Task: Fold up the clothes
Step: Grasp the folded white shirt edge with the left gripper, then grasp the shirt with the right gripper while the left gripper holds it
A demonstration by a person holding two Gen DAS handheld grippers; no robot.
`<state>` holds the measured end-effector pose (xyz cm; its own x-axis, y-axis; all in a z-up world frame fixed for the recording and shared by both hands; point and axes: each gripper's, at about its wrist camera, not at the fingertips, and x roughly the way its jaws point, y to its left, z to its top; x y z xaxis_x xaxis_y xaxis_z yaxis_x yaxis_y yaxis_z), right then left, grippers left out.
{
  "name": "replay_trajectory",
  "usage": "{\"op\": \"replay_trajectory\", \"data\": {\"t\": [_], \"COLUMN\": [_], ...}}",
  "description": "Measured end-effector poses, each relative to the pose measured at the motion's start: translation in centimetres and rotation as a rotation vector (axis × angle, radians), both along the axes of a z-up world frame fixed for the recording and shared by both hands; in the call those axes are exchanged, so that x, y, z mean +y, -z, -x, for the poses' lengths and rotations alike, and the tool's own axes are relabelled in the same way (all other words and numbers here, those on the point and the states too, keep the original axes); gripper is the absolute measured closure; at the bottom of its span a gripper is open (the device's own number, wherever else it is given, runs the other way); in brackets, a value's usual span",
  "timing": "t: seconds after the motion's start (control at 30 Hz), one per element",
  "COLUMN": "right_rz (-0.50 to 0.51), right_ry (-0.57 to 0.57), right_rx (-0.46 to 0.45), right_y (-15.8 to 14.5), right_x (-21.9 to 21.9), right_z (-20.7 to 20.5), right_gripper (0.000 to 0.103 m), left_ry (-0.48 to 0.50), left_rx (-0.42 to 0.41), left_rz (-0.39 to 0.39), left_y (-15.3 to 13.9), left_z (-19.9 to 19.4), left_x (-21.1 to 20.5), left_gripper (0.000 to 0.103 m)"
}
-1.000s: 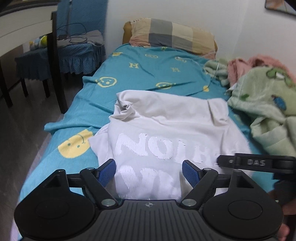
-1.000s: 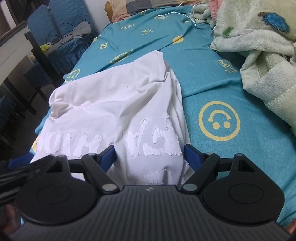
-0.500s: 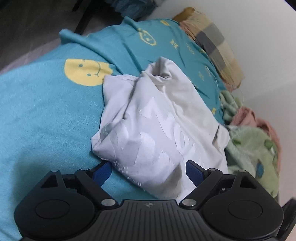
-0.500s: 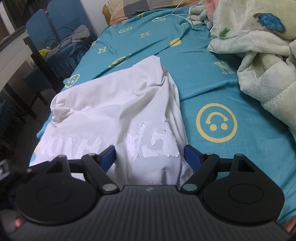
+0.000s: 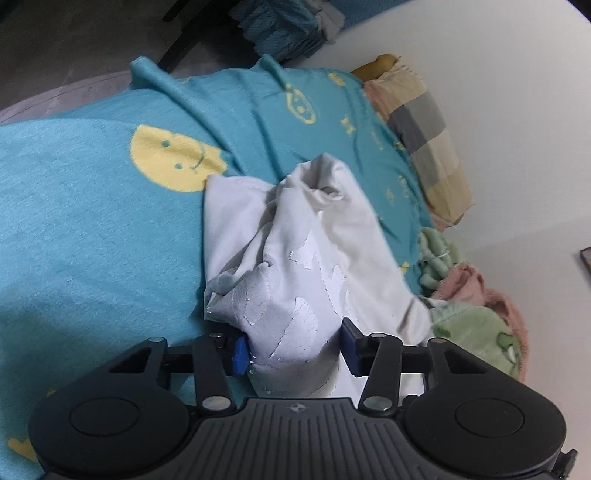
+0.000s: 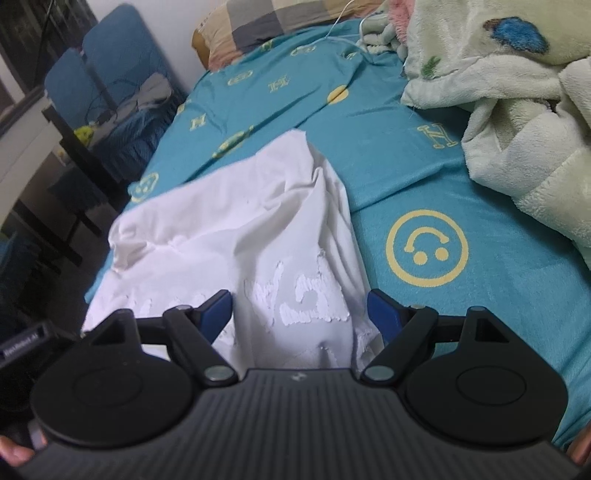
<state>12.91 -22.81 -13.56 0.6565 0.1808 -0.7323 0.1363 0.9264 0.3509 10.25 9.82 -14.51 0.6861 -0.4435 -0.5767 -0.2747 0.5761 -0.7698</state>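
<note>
Both of my grippers were down at the near end of the white shirt [image 5: 295,266], which lay crumpled on the teal bedsheet [image 5: 92,240] with its raised white lettering facing up. My left gripper [image 5: 293,350] had its jaws partly closed around a bunched fold of the shirt's hem, the blue pads [image 5: 241,355] pressing the cloth from both sides so that it stood up in a lump between them. My right gripper [image 6: 301,312] had its jaws spread wide, and the shirt [image 6: 236,236] lay between them without either pad clearly touching it. In the right wrist view the shirt ran from 6 o'clock up toward 12 o'clock, one corner pointing at the checked pillow [image 6: 266,22] at the head of the bed. A pale green fleece blanket [image 6: 517,110] was heaped at 2 o'clock, well apart from the shirt. A yellow smiley ring [image 6: 426,253] was printed on the sheet at 3 o'clock, just beside the shirt's edge.
</note>
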Motion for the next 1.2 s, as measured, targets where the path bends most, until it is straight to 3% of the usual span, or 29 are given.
{"op": "replay_trajectory", "data": {"t": [0.13,0.2,0.3,0.47,0.57,0.7,0.83,0.93,1.07,1.2], "right_rz": [-0.041,-0.077,-0.146,-0.24,-0.324,-0.541,-0.667,-0.883,-1.21,-1.22], "right_ry": [0.046,0.07,0.103,0.133,0.146,0.137,0.08,0.049,0.106,0.233], "right_rx": [-0.016,-0.024,-0.049,-0.076,-0.08,-0.093,-0.091,-0.013,0.187,0.245], "right_y": [-0.4,-0.6,-1.2,-1.8,-1.8,-2.0,-2.5,-0.6,4.7,7.5], "right_x": [-0.8,-1.2,-2.1,-3.1,-3.5,-4.2,-2.9,-1.2,1.4,2.0], "right_z": [0.2,0.4,0.7,1.0,1.3,2.2,2.6,2.6,3.0,3.3], "right_gripper": [0.021,0.021,0.021,0.021,0.021,0.019,0.019,0.019,0.019,0.019], "left_ry": [0.021,0.024,0.014,0.013,0.004,0.007,0.018,0.014,-0.018,-0.037], "left_rx": [-0.093,-0.086,0.004,0.081,0.066,0.009,-0.075,-0.115,-0.129,-0.108], "left_rz": [0.063,0.088,0.073,0.098,0.08,0.082,0.09,0.095,0.151,0.193], "left_y": [-1.1,-0.9,0.3,2.2,2.2,1.5,0.0,-0.7,-0.7,0.0], "left_z": [0.0,-0.2,-0.4,-1.2,-1.8,-2.0,-2.0,-1.8,-1.4,-1.3], "left_x": [-0.1,-0.1,-0.3,-0.7,-0.9,-1.2,-1.6,-1.8,-1.3,-1.2], "left_gripper": [0.054,0.045,0.035,0.035,0.045,0.065,0.072,0.074,0.075,0.075]}}
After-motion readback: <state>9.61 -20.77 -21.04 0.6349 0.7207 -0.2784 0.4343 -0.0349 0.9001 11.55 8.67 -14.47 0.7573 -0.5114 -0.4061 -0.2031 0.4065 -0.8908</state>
